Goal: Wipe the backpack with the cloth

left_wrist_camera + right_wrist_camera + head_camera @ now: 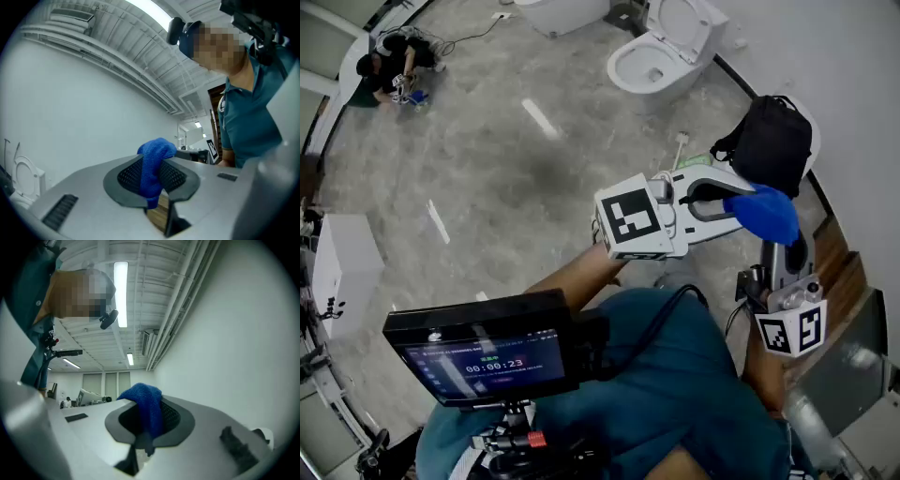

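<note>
Blue cloth (pixel 766 214) pinched by left tongs (pixel 151 177) and right tongs (pixel 147 420), grey marbled floor (pixel 487 141) below

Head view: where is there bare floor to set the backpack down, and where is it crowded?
Free: the wide grey floor between the white toilet, the crouching person at top left and the white cabinet at the left edge. Crowded: the right side by the wall, where the black backpack and the blue cloth are close together.

White toilet (pixel 649 64), crouching person (pixel 387 72) beyond
</note>
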The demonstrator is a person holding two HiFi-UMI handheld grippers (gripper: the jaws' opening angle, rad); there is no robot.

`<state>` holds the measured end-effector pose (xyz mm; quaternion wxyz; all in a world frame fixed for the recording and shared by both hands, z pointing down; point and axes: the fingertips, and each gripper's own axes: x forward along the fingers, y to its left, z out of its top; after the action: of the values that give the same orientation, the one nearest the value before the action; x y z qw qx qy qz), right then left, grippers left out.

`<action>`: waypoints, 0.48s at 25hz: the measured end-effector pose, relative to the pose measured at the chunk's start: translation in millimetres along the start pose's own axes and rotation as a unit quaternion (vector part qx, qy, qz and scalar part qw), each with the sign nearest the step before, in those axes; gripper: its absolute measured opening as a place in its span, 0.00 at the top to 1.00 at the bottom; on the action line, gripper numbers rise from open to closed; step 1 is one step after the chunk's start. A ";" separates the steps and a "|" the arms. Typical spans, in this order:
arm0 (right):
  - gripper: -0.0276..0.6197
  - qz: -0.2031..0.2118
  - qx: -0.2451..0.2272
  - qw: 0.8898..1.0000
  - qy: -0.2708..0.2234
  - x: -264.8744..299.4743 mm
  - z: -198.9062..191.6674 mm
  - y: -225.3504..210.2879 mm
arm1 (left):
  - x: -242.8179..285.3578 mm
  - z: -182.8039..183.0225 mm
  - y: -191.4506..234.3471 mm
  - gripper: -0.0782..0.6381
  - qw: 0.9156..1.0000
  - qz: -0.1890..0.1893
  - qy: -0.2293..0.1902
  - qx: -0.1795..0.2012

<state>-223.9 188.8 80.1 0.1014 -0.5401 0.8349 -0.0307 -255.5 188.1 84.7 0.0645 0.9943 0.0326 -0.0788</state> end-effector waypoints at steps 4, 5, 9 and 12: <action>0.91 -0.057 0.000 0.998 0.005 -52.0 -16.2 19.5 | -1.7 -26.3 -48.9 0.79 0.998 -0.058 0.018 -0.003; 0.91 -0.071 -0.004 0.997 0.007 -61.9 -17.4 22.9 | -1.3 -29.7 -58.6 0.79 0.997 -0.071 0.020 -0.003; 0.91 -0.120 -0.018 0.993 0.015 -103.0 0.1 49.5 | 0.1 -21.5 -107.6 0.78 0.993 -0.114 0.020 -0.014; 0.91 -0.150 -0.024 0.988 0.018 -154.9 28.4 88.0 | 0.7 -3.1 -173.8 0.78 0.989 -0.144 0.019 -0.018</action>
<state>-235.6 367.6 59.3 0.0675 -0.6608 0.7467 -0.0349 -267.4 360.6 66.2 0.0698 0.9791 0.1783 -0.0680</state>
